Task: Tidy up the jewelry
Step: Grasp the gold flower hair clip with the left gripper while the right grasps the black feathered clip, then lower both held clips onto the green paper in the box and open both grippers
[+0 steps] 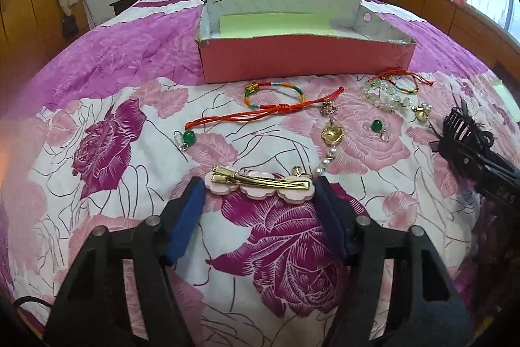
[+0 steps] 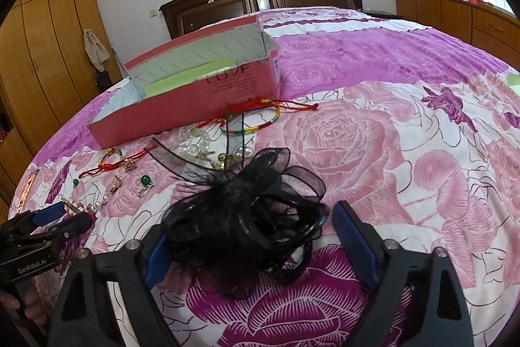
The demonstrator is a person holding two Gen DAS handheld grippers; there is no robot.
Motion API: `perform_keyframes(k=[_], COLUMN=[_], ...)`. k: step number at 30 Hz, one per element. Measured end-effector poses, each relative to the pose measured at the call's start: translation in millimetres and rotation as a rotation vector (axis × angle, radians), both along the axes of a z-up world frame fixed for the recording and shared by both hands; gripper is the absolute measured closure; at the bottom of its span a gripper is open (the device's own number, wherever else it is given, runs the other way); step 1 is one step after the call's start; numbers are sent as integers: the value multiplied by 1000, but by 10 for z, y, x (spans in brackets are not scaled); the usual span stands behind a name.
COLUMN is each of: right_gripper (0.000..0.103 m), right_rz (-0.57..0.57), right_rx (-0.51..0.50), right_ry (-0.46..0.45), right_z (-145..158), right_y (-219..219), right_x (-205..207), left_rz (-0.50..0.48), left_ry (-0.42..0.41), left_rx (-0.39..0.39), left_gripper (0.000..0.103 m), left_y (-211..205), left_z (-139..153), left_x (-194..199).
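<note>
The left gripper [image 1: 260, 184] is spread wide around a pink hair clip [image 1: 260, 184] lying on the bed [image 1: 406, 210], its pads just beside the ends. The right gripper [image 2: 250, 236] is wide around a black hair bow [image 2: 240, 210]. Bracelets lie before the red box [image 1: 305, 57].

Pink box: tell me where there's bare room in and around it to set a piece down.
The pink box looks mostly empty apart from a green card. The bedspread right of the box is bare. Crowded: the strip before its front wall, with corded bracelets and the pearl bracelet.
</note>
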State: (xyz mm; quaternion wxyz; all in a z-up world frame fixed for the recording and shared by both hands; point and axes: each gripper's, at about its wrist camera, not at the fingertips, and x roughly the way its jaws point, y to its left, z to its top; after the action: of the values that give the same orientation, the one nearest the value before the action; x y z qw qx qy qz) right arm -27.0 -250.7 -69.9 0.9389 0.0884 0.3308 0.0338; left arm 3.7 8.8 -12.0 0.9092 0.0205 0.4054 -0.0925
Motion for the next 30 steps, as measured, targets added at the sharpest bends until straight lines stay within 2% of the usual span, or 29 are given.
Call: perform_keyframes(k=[3,5,11,18,30], right_gripper=[28,30,31,31,31], right_rz=[4,9,17,34,99], right_rx=[1,0,-11,-59,-94], right_ry=[0,0,-16,-88,-206], right_z=[14,30,124,372,820], right_y=[-9,-10,-21,54,241], right_x=[-5,-8,-42,-107,91], left_rz=[-9,-14,-7,10,12], left_ry=[1,-2,-20,-65,-115], left_rx=[-8,-9,-31,-69,-97], left_gripper=[42,42,42,42,42], left_y=[9,13,63,145,121], left_z=[-2,-1,91,309,583], left_x=[5,29,16,48,383])
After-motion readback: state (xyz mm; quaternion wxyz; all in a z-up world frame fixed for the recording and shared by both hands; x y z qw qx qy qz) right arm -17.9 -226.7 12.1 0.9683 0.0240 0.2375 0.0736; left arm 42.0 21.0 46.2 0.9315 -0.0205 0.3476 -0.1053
